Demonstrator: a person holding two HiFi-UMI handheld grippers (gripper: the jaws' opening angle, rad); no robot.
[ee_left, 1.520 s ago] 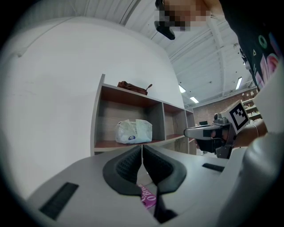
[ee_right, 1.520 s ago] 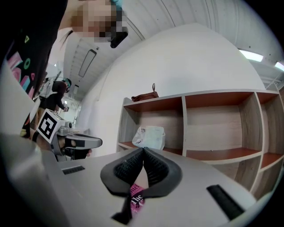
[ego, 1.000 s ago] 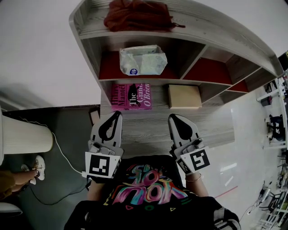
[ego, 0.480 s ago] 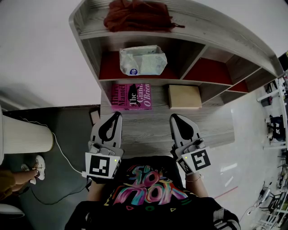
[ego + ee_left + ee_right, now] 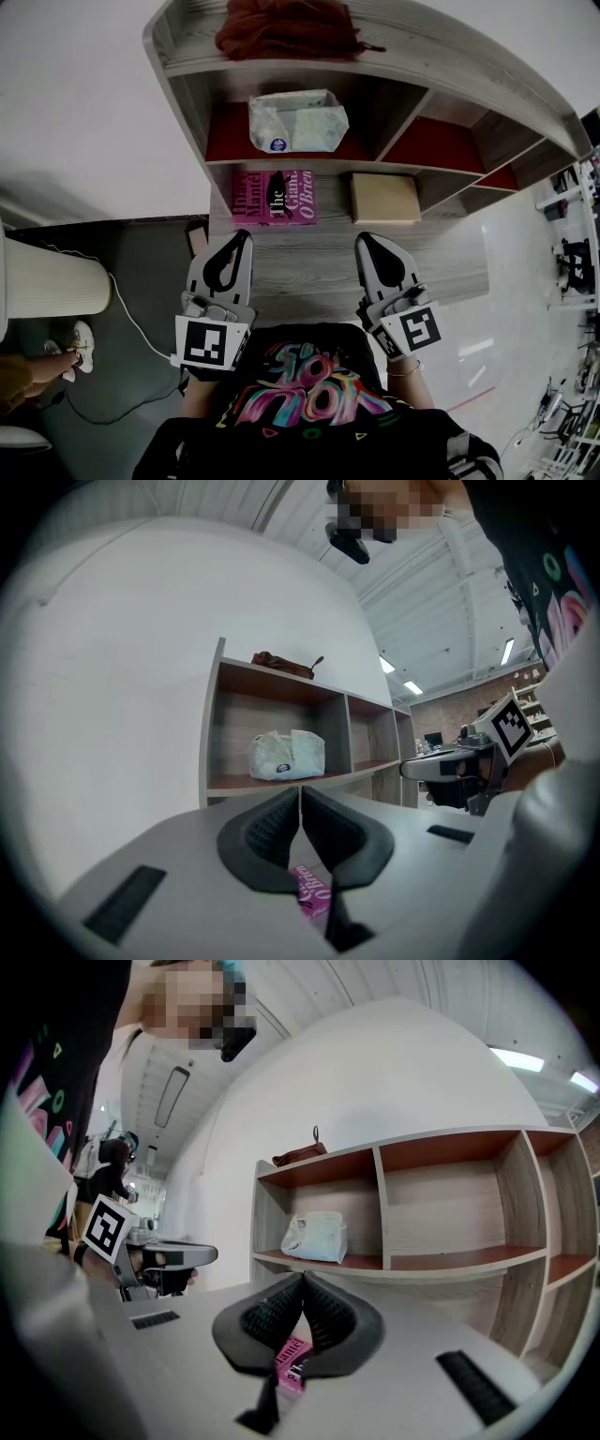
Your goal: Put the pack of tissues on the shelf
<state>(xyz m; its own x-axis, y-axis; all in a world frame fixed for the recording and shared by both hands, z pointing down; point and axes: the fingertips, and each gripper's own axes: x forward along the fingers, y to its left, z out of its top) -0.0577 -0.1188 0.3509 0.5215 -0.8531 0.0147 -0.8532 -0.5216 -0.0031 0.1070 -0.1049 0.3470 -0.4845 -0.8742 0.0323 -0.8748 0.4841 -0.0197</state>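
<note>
The pack of tissues (image 5: 297, 122), white with a blue round label, lies in the left compartment of the wooden shelf (image 5: 281, 167), on its red board. It also shows in the left gripper view as the pack of tissues (image 5: 286, 755) and in the right gripper view as the pack of tissues (image 5: 316, 1237). My left gripper (image 5: 246, 234) and right gripper (image 5: 364, 239) are held side by side close to my body, well short of the shelf. Both point toward it. The left gripper (image 5: 300, 789) is shut with nothing in it, and so is the right gripper (image 5: 304, 1277).
A pink book (image 5: 274, 199) and a tan flat box (image 5: 384, 200) lie on the wooden ledge below the shelf. A dark red cloth bag (image 5: 286, 28) sits on the shelf's top. A white cylinder (image 5: 52, 281) and a white cable (image 5: 131, 323) are on the floor at left.
</note>
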